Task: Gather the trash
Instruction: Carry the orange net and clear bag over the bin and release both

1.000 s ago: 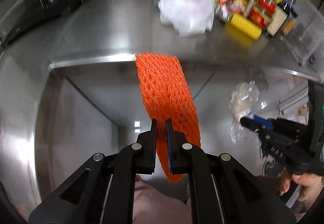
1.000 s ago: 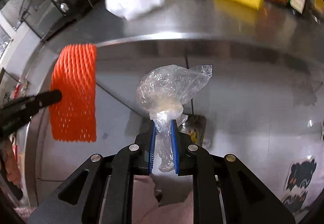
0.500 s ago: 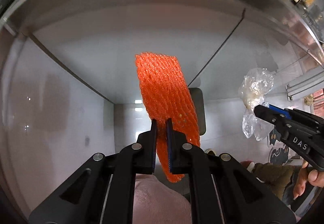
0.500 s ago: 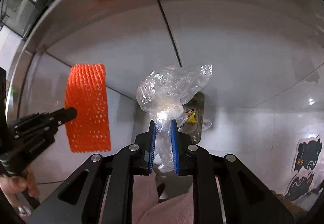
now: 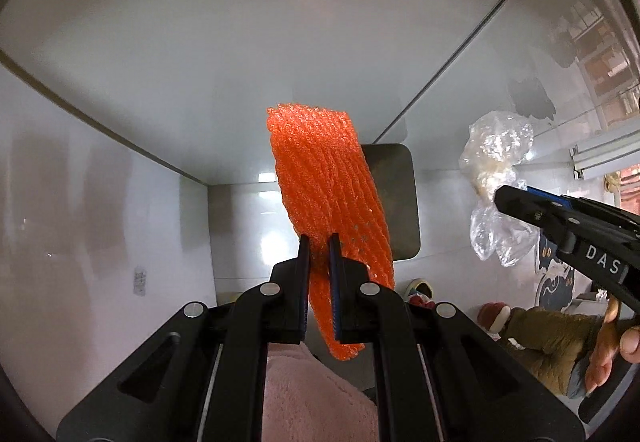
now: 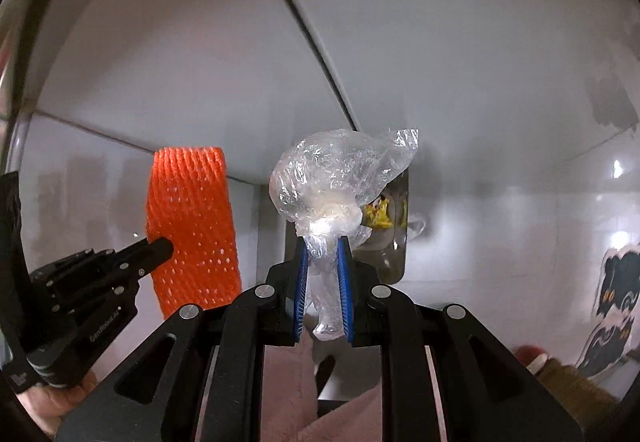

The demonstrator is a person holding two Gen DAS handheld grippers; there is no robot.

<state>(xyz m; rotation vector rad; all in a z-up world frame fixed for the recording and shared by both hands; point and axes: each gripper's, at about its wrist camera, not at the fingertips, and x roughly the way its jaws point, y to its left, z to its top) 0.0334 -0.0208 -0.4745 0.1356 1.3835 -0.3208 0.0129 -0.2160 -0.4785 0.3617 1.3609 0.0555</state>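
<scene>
Here we hold one piece of trash in each claw, and the coming move turns on how each piece lies relative to the steel bin [image 5: 394, 202] below.

Left claw [image 5: 319, 242]: the jaws are fully closed on the orange foam net [image 5: 328, 186]. In the left wrist view the net stands up from the jaws toward the centre of the frame, its long axis running along the fingers and leaning slightly to the upper left. The bin lies directly behind the net, just right of centre, so we judge the net to be nearly in line with it.

Right claw [image 6: 323, 254]: the jaws are nearly closed, pinching the twisted neck of the clear plastic bag [image 6: 340, 178]. The bulk of the bag sits above the blue pads at frame centre. The bin opening [image 6: 394, 226], with yellow scraps visible inside, shows just right of the bag and partly behind it.

Both claws point steeply down at the floor. In the right wrist view the left claw and its net sit at lower left, well apart from the bag. We judge neither piece clearly closer to the bin; the release is not yet made.
</scene>
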